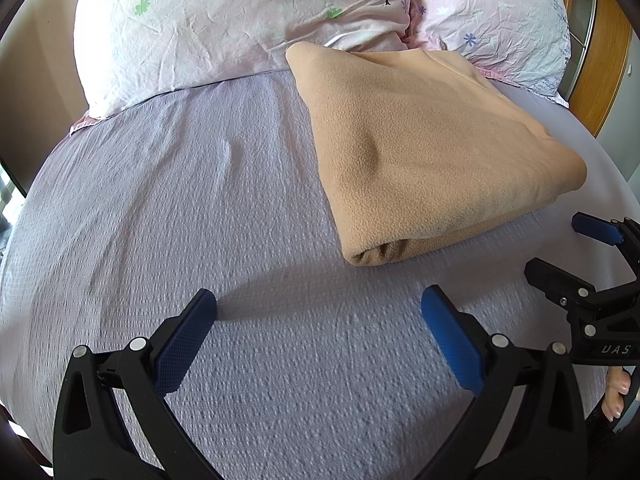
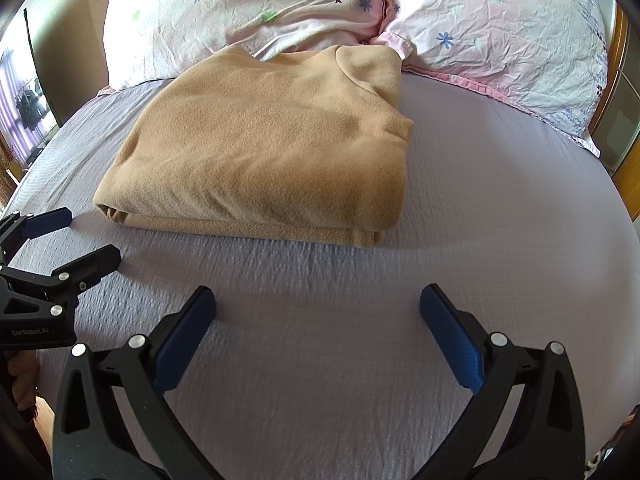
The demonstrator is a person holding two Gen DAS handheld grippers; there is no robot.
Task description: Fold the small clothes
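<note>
A tan fleece garment point(image 1: 424, 148) lies folded into a thick rectangle on the lilac bedsheet point(image 1: 200, 208), its far end against the pillows. It also shows in the right wrist view point(image 2: 272, 148). My left gripper point(image 1: 318, 304) is open and empty, above the sheet in front of the garment's near left corner. My right gripper point(image 2: 318, 304) is open and empty, in front of the garment's near edge. Each gripper shows at the other view's side: the right gripper point(image 1: 560, 248) and the left gripper point(image 2: 88, 236), both open.
Two pink floral pillows point(image 1: 224, 28) point(image 2: 500, 36) lie along the head of the bed. A wooden headboard point(image 1: 600, 60) stands at the right. The lilac sheet point(image 2: 500, 208) spreads to the right of the garment.
</note>
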